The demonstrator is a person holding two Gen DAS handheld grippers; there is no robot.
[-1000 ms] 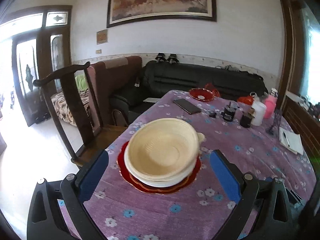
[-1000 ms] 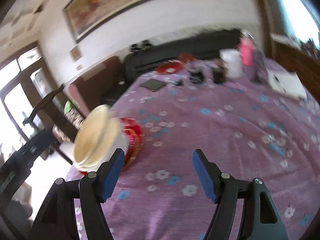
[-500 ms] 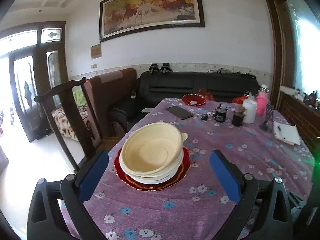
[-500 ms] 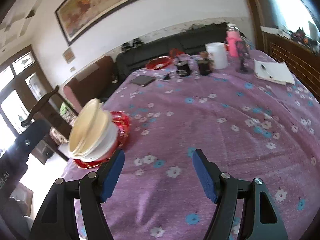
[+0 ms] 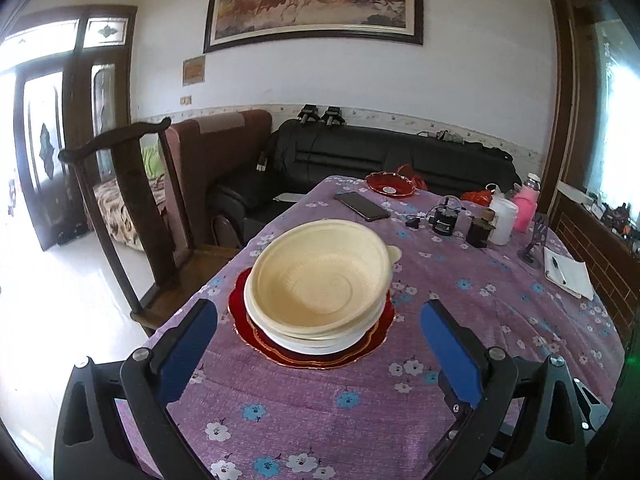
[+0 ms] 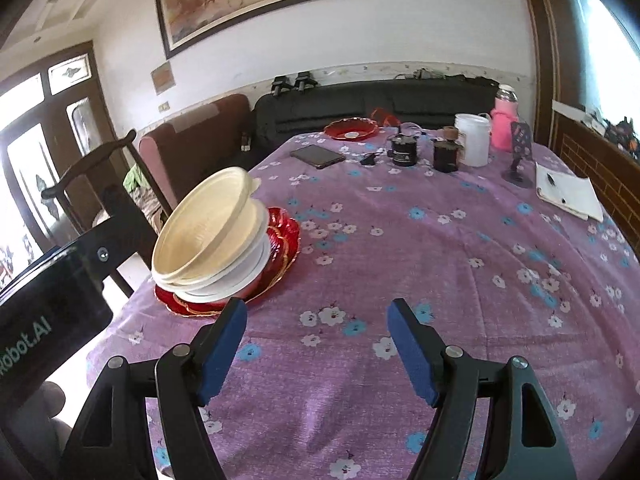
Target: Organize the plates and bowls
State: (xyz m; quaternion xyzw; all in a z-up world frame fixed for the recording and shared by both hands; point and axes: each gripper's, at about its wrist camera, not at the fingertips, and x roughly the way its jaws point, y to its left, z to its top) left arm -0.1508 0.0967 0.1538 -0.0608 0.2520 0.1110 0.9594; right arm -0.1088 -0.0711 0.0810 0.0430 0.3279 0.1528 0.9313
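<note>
This is a living room with a big horse painting (image 5: 316, 0) on the wall and a black sofa (image 5: 400, 160) behind a counter (image 5: 460, 320) covered in a purple flowered cloth.

Take the stack of bowls (image 5: 320, 284) as the landmark. It sits near the left edge of the counter, on a red plate (image 5: 280, 350). To its left stands a dark wooden chair (image 5: 132, 208). The left gripper (image 5: 318, 338) hovers just in front of the stack, jaws spread wide with nothing between them. To the right of the stack, the right gripper (image 6: 316, 340) hangs over bare cloth, jaws spread too and holding nothing; they have just opened a little more.

The stack looks done, so the next job is probably the second red plate (image 5: 389, 184), far behind it by the sofa. To do that well, reach over slowly, pinch only the rim, and keep clear of the phone (image 5: 362, 206) and jars nearby.

Count: I see two red plates. The stack has at least two bowls, one cream and one white, but I cannot tell the exact number.
</note>
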